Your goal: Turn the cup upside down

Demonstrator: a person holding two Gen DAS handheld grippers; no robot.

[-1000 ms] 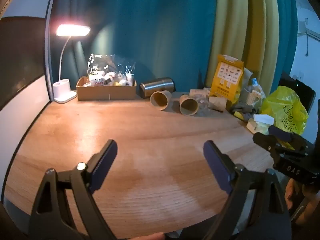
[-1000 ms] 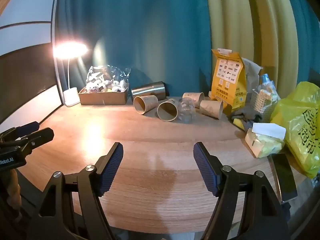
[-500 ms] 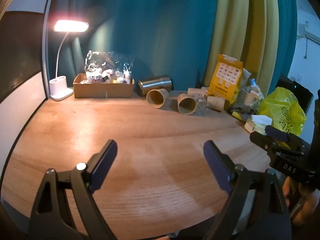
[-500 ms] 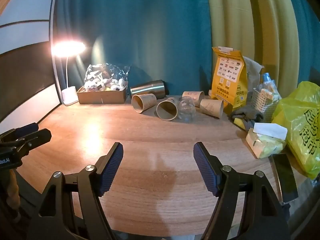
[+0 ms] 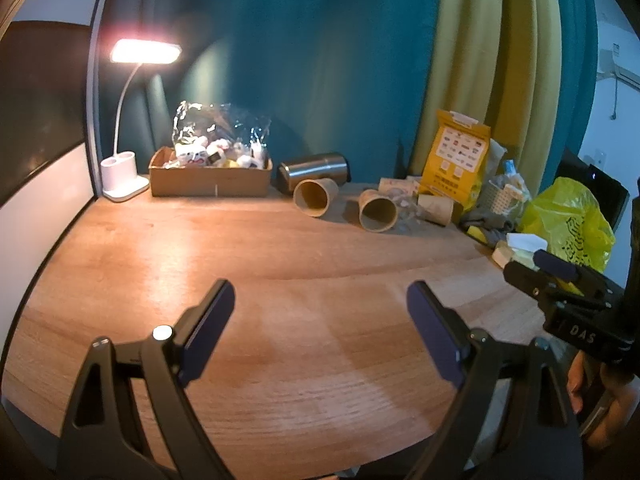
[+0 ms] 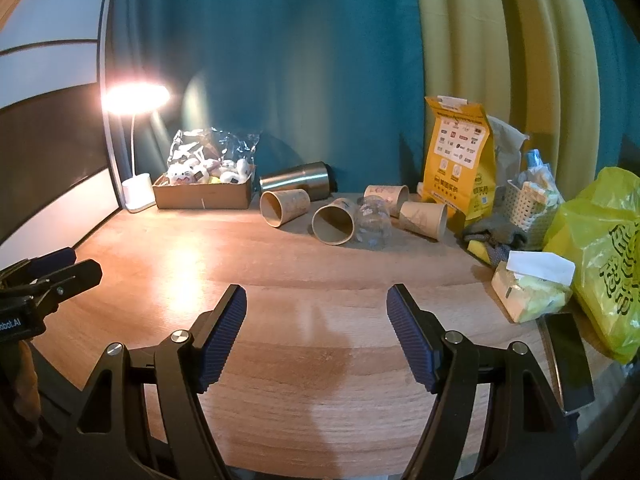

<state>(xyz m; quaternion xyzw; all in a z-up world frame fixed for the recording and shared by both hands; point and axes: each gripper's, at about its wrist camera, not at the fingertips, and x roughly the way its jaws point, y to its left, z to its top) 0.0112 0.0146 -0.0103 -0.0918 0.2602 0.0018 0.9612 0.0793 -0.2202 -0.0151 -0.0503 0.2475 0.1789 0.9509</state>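
Observation:
Several paper cups lie on their sides at the back of the wooden table: one by the steel tumbler, one with its mouth towards me, two more to the right. A clear glass cup lies among them. In the left wrist view the two nearest cups show. My left gripper and right gripper are open and empty, over the table's front, far from the cups.
A cardboard box of toys and a lit desk lamp stand at the back left. A yellow paper bag, a basket, a tissue pack, a yellow plastic bag and a phone crowd the right side.
Both grippers stay open and empty. The views have shifted slightly; the cups have not moved.

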